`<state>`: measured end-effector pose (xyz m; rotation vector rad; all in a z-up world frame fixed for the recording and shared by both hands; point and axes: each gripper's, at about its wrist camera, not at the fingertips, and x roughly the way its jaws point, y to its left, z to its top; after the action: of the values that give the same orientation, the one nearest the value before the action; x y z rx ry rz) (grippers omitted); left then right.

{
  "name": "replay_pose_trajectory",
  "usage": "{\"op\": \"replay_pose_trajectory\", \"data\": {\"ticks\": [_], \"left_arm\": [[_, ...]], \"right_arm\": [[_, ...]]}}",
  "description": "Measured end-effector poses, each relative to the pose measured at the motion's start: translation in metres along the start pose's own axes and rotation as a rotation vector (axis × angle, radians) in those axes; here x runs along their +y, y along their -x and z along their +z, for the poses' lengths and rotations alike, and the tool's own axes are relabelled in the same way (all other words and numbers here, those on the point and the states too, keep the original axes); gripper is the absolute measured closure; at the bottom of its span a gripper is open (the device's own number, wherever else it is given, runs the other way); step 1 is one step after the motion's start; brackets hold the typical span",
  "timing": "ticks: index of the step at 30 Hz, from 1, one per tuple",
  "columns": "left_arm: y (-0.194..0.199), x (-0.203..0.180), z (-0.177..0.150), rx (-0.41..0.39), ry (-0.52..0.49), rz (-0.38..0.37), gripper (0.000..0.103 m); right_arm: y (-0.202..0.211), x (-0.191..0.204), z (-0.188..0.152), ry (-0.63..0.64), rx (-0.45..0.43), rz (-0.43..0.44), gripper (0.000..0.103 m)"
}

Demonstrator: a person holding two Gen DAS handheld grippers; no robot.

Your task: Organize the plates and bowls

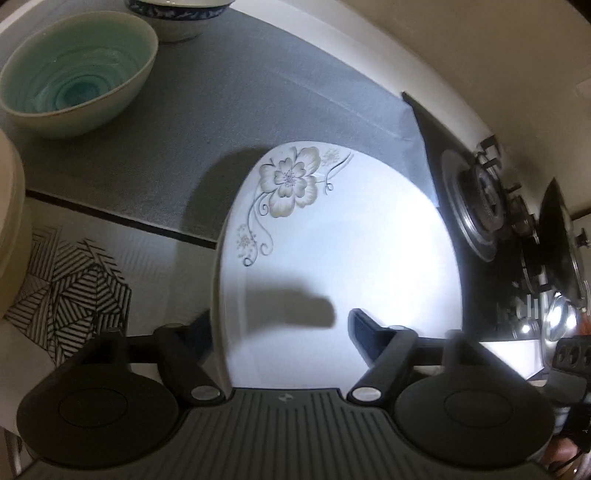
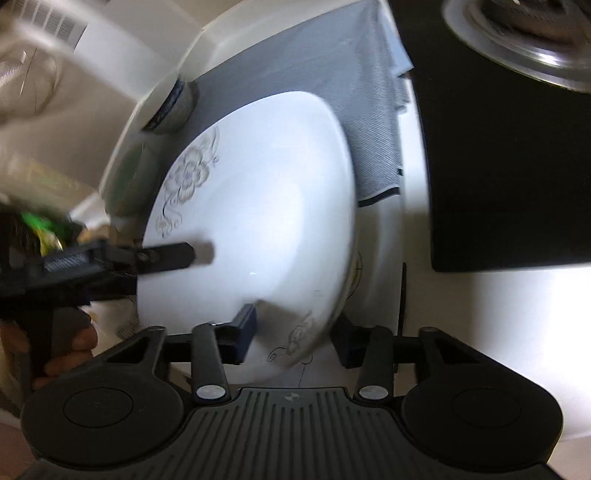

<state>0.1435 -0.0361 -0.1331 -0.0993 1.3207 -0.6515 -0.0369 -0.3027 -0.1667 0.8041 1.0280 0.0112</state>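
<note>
Plainly, our left claw (image 1: pixel 280 325) stands released. Its jaws straddle the near-left rim of the plate (image 1: pixel 332 240), one finger over the white face and the other hidden beyond the edge, with nothing clamped. Our right claw (image 2: pixel 295 332) has the plate's near rim between its jaws. One finger lies on the face and the other sits behind the rim, and we cannot tell whether its pads are biting yet.

The plate lies half on the grey mat (image 1: pixel 221 129) and half on the striped mat (image 1: pixel 74 288), with the stove (image 1: pixel 480 206) just to its right.

We judge the main risk to be a shallow grip. The glaze is smooth and the rim slopes, so pads closing near the edge could slide off, and the plate would drop back onto the surface and chip. If we lift the two sides unevenly, the plate could tilt and slip out. Swinging it far-left could knock the teal bowl (image 1: pixel 77 70) or the blue bowl (image 1: pixel 181 14) behind it, and drifting right could strike the stove.

As for writing, a barcode label (image 2: pixel 55 18) shows at far left, but we can read no characters on it. The small emblem on the claw body is too small to make out.
</note>
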Motion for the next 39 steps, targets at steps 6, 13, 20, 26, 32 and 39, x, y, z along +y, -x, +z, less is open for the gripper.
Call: {"op": "replay_pose_trajectory", "data": {"ticks": [6,13,20,26,32,39], "left_arm": [[0.0,0.004,0.01,-0.005,0.029,0.0,0.032],[-0.006,0.002,0.036,-0.058,0.026,0.017,0.032],[-0.024,-0.004,0.07,-0.096,0.008,0.026,0.032],[-0.037,-0.011,0.097,-0.135,0.025,0.031,0.032],[-0.033,-0.018,0.094,-0.156,-0.003,0.048,0.007],[0.023,-0.011,0.046,-0.204,-0.059,0.044,0.0]], "right_arm": [[0.0,-0.006,0.002,-0.064,-0.004,0.024,0.065],[-0.003,0.002,0.018,-0.051,-0.049,0.021,0.065],[-0.014,-0.005,0.049,-0.078,-0.088,0.011,0.065],[-0.022,-0.01,0.076,-0.08,-0.136,0.007,0.065],[-0.02,-0.007,0.084,-0.051,-0.151,-0.021,0.061],[0.016,0.032,0.062,0.128,-0.163,-0.109,0.033]]}}
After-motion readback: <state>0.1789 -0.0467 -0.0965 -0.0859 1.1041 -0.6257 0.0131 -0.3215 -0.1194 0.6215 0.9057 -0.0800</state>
